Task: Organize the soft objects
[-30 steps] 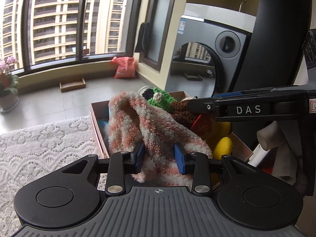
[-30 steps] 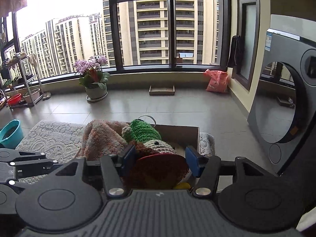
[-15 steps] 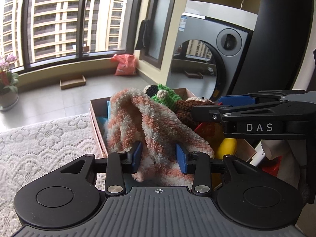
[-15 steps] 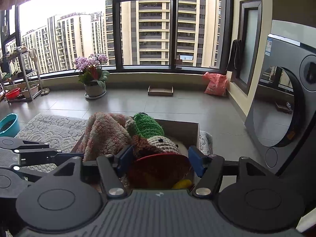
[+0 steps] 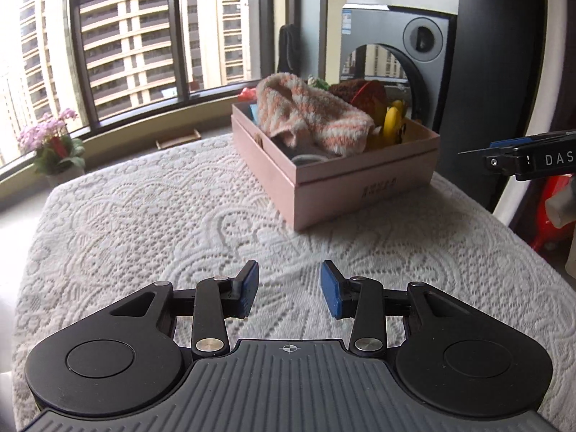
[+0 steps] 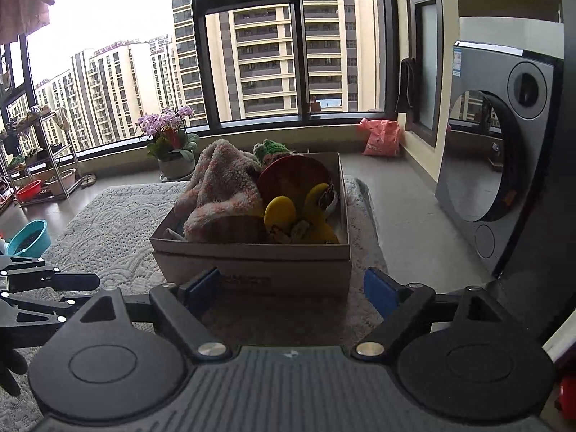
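Daylit room with a high-rise view

We saw tall dark-framed windows (image 6: 252,54) facing apartment towers, a grey tiled floor (image 6: 406,216), a potted pink orchid (image 6: 169,133) by the sill, a metal rack (image 6: 43,158) at left, a washing machine (image 6: 496,151) against the right wall, and a white lace-covered table (image 5: 144,216).

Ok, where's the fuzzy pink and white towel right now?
The fuzzy towel lies heaped in the left side of the pink box on the lace tablecloth, beside the red and yellow toys.
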`<act>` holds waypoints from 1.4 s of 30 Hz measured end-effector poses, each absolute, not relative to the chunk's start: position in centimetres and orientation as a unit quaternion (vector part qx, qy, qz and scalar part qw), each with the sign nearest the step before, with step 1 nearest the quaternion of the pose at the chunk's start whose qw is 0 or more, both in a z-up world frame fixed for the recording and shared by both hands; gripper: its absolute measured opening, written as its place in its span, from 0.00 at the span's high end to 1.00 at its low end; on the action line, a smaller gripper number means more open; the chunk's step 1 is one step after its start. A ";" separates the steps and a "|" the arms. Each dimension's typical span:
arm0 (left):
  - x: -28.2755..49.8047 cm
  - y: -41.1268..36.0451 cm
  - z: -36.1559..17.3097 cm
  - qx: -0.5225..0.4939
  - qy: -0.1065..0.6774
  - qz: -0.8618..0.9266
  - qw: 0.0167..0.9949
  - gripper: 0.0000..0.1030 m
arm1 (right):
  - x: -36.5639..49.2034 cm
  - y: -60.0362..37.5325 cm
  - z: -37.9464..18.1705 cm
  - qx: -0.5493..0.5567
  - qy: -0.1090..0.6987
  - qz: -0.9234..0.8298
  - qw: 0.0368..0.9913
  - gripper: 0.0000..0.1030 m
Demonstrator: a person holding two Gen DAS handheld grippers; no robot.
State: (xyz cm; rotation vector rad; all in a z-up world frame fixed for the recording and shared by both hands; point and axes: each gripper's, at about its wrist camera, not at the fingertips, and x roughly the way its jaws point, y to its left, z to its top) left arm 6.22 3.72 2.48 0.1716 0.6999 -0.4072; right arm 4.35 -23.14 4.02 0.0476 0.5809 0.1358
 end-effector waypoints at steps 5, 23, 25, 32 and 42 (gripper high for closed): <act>3.2 3.1 -0.1 0.076 0.339 -0.177 0.921 0.58 | 1.5 -20.6 -1.5 0.046 0.354 0.060 0.932 0.15; 1.6 1.2 -0.4 0.019 0.329 -0.078 0.941 0.27 | 0.2 -19.6 -4.6 -0.005 0.345 0.029 0.938 0.00; 1.5 1.1 -0.5 0.019 0.325 -0.069 0.943 0.26 | -0.1 -19.6 -4.7 -0.003 0.337 0.026 0.941 0.00; 1.8 0.8 -0.6 0.013 0.321 -0.064 0.945 0.26 | -0.6 -19.3 -4.9 0.001 0.327 0.010 0.945 0.00; 1.7 0.7 -0.6 0.016 0.321 -0.063 0.945 0.27 | -0.6 -19.4 -4.9 0.002 0.327 0.010 0.945 0.00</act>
